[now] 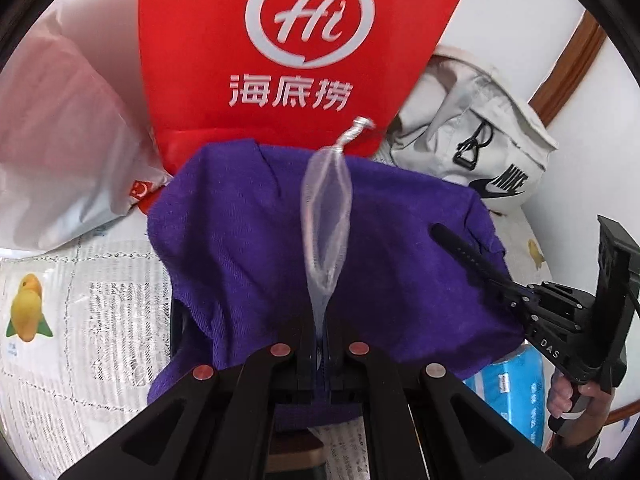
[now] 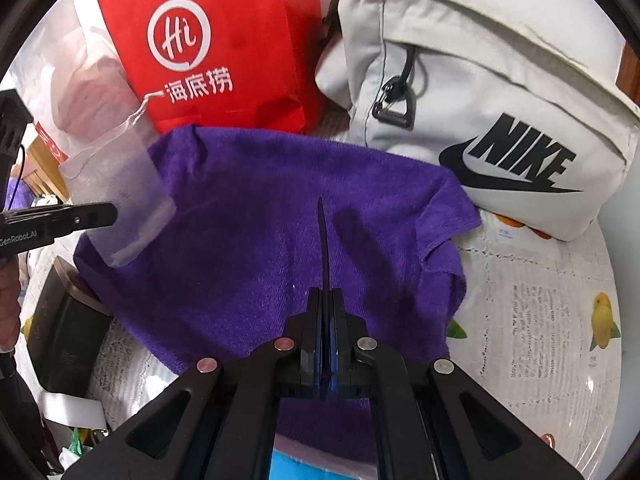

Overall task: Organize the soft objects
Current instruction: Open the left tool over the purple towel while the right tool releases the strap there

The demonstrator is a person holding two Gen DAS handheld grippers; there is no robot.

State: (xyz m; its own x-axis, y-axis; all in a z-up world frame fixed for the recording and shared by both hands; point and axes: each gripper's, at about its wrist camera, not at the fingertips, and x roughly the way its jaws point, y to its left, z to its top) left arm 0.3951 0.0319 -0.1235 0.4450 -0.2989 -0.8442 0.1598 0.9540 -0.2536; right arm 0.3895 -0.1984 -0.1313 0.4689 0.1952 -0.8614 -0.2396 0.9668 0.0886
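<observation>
A purple towel (image 1: 280,248) lies spread on the table, also in the right wrist view (image 2: 280,216). My left gripper (image 1: 320,344) is shut on a sheer white mesh pouch (image 1: 326,216) and holds it above the towel; the pouch shows at the left of the right wrist view (image 2: 120,196). My right gripper (image 2: 326,320) is shut on a thin black strap (image 2: 325,240) that sticks forward over the towel. The strap (image 1: 464,248) and the right gripper (image 1: 516,300) also show at the right of the left wrist view.
A red paper bag (image 1: 280,52) stands behind the towel, a white Nike backpack (image 2: 500,100) to its right and a translucent plastic bag (image 1: 60,140) to its left. A blue tissue pack (image 1: 512,392) lies by the towel. A fruit-print tablecloth (image 2: 540,300) covers the table.
</observation>
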